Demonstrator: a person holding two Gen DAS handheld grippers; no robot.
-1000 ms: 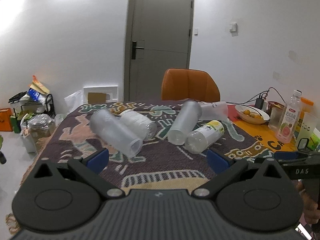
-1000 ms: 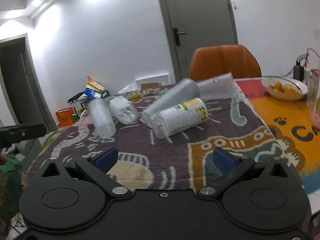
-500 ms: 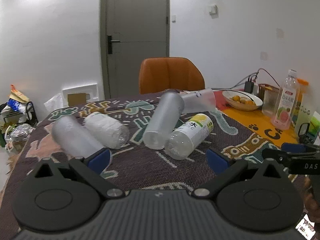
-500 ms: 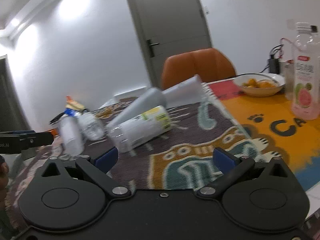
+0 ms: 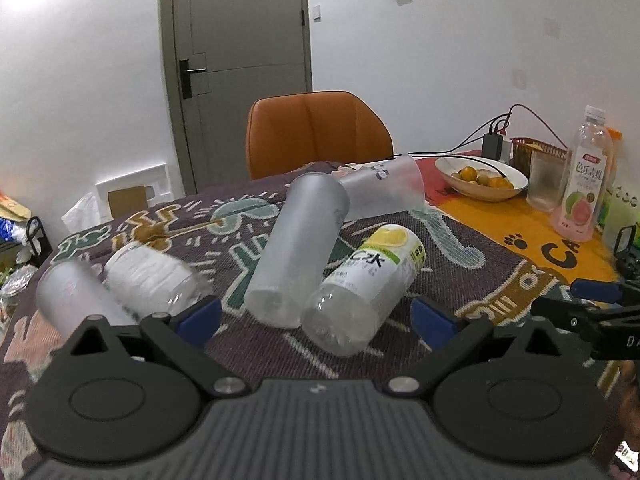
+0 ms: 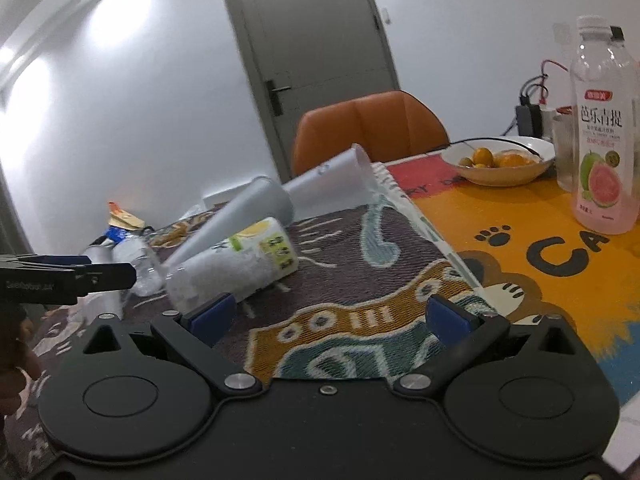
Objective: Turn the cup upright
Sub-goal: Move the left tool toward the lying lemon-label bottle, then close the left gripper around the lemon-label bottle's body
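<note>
Lying sideways: frosted cylindrical cup | woven cloth | jaws spread

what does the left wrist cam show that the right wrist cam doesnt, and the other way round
Only the left wrist view shows the red basket behind the bowl and the left gripper head-on, open and empty. Only the right wrist view shows the right gripper head-on, also open and empty. Both share the frosted cup lying on its side against the lemon-label bottle, the fruit bowl, the guava bottle and the orange chair.
</note>
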